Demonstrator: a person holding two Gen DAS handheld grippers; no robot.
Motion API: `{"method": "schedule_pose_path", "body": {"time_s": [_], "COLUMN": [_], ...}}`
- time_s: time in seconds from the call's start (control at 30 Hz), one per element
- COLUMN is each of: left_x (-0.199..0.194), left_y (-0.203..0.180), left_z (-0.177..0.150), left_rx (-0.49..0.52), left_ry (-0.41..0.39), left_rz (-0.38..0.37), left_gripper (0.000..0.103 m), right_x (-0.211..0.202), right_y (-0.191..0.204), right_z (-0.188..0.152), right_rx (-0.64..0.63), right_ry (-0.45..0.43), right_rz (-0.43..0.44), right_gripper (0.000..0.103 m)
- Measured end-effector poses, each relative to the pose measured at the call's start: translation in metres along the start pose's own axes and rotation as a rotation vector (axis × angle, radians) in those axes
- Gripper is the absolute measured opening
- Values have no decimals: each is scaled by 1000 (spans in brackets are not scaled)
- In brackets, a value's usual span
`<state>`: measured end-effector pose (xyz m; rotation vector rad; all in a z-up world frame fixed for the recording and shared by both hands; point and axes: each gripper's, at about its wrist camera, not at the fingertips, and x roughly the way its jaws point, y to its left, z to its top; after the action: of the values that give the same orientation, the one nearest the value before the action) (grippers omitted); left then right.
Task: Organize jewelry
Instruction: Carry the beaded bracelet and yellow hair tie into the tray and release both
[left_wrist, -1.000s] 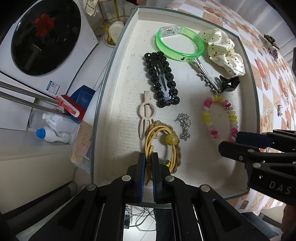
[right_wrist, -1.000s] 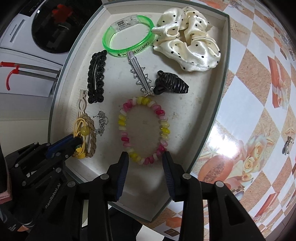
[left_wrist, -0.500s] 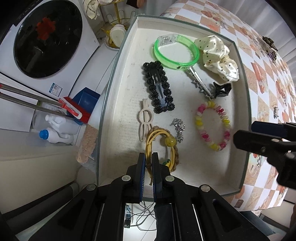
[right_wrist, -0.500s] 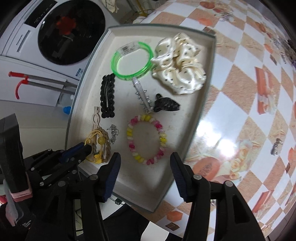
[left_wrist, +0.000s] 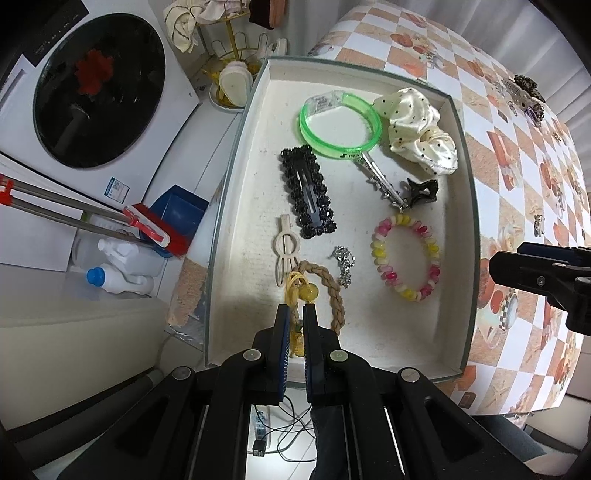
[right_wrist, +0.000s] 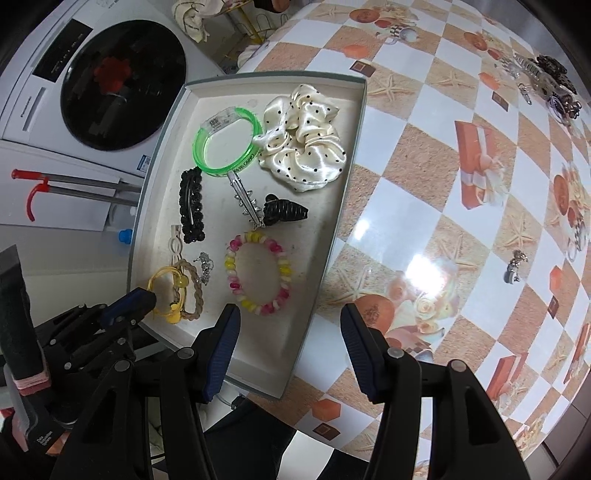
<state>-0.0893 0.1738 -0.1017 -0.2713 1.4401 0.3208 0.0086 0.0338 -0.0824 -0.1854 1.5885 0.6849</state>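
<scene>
Left tongs (left_wrist: 296, 314) nearly closed, pinching the yellow cord hair tie (left_wrist: 294, 291) inside the tray (left_wrist: 466, 236). Right tongs (right_wrist: 290, 334) wide open, empty, above tray's near edge.

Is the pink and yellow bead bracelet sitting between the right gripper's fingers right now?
No. The right gripper is open above the tray's near edge, and the bead bracelet lies in the tray beyond its fingertips.
</scene>
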Motion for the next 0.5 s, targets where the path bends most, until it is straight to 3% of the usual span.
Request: {"method": "schedule_pose_path", "body": {"time_s": [0.5], "left_x": [-18], "left_y": [1], "left_z": [-3], "left_rx": [1], "left_ry": [-28], "left_rz": [-13], "left_gripper": [11], "right_x": [-19], "right_y": [4], "right_z": [-1], "right_rx": [6], "right_ry": [-39], "right_rz": [-2], "right_gripper": [64]}}
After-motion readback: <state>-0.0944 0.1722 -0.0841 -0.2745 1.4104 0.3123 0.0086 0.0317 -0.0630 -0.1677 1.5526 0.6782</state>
